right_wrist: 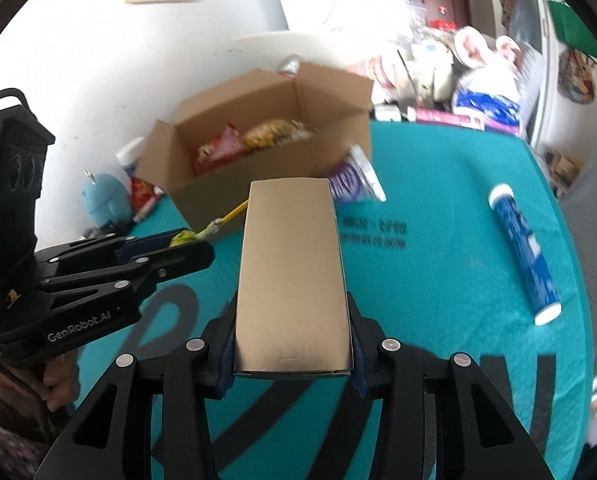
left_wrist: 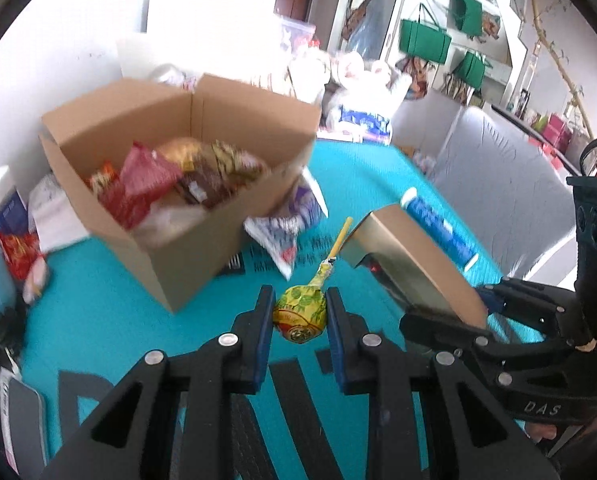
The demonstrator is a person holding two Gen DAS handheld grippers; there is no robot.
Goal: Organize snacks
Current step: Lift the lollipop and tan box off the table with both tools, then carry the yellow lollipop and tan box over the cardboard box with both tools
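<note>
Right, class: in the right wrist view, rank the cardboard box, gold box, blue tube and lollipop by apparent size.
1. Cardboard box and gold box: similar; nearness inflates the gold one.
2. Blue tube
3. Lollipop

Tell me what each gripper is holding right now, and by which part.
The left gripper grips a lollipop by its wrapped head, stick pointing away. The right gripper clamps a gold box across its near end.
</note>
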